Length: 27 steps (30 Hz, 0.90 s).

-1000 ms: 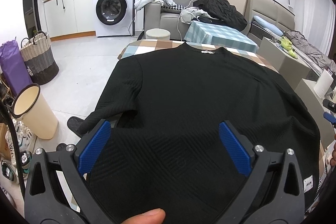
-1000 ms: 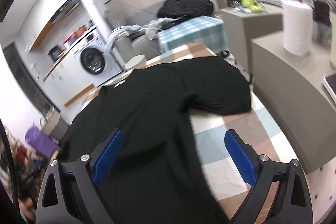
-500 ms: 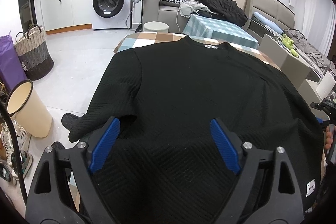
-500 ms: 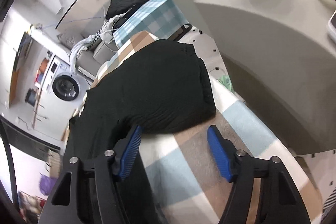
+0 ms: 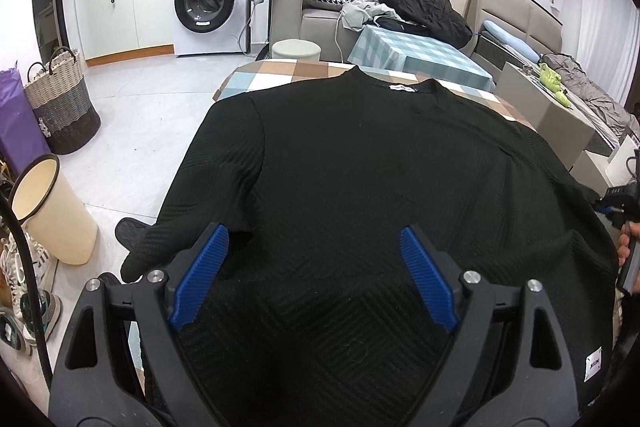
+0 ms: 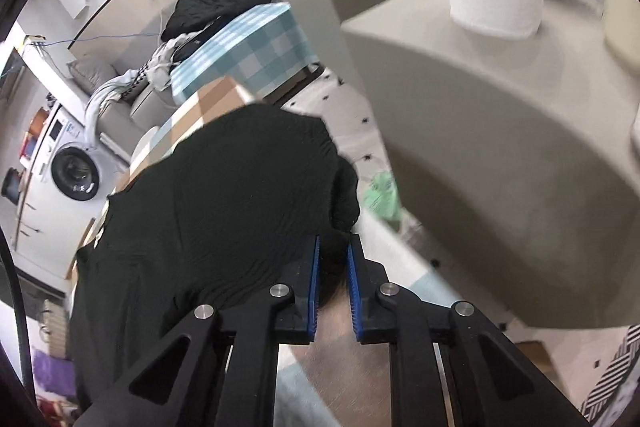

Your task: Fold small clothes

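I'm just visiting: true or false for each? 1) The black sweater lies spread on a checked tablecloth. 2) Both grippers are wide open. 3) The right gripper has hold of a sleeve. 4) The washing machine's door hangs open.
1) True: the black sweater lies flat on the checked tablecloth.
2) False: the left gripper is open; the right gripper has just closed.
3) True: it pinches the sleeve end.
4) False: the washing machine door is shut.

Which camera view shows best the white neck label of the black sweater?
The left wrist view shows it best: the white neck label lies sharp and unobstructed at the collar of the black sweater, spread flat on the checked tablecloth. The right wrist view shows only a blurred sleeve; no label can be made out there.
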Each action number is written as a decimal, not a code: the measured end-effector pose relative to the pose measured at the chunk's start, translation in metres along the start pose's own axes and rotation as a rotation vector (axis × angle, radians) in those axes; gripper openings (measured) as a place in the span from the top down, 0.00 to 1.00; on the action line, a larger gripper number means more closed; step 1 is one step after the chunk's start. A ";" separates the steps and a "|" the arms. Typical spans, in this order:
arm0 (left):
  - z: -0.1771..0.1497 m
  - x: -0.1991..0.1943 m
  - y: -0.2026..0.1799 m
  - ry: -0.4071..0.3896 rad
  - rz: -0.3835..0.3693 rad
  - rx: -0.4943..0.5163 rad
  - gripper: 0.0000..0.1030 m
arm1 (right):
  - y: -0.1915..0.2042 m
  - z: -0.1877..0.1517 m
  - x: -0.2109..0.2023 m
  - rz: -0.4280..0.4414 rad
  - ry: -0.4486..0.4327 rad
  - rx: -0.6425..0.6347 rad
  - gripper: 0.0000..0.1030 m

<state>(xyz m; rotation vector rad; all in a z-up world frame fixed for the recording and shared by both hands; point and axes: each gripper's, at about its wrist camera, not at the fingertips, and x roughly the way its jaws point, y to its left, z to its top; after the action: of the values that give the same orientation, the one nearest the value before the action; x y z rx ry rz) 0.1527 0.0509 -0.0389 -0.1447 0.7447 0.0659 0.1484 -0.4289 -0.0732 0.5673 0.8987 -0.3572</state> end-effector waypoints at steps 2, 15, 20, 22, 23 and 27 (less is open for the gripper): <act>-0.002 -0.002 0.000 -0.004 -0.001 -0.005 0.16 | 0.004 0.008 -0.009 0.008 -0.030 -0.005 0.88; -0.006 -0.014 0.013 -0.034 0.019 -0.037 0.16 | 0.202 -0.054 -0.045 0.531 0.075 -0.565 0.81; -0.010 -0.013 0.025 -0.026 0.040 -0.060 0.16 | 0.198 -0.087 -0.045 0.492 0.141 -0.635 0.55; -0.012 -0.011 0.036 -0.020 0.048 -0.101 0.16 | 0.189 -0.087 -0.034 0.418 0.157 -0.615 0.55; -0.013 -0.010 0.041 -0.017 0.049 -0.121 0.16 | 0.183 -0.088 -0.024 0.376 0.183 -0.593 0.55; -0.020 -0.007 0.070 0.001 0.080 -0.202 0.16 | 0.170 -0.094 0.010 0.261 0.277 -0.564 0.56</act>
<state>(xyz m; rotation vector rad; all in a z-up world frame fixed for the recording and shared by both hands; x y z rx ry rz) 0.1264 0.1166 -0.0560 -0.3077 0.7440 0.2176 0.1824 -0.2379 -0.0744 0.2050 1.1205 0.2184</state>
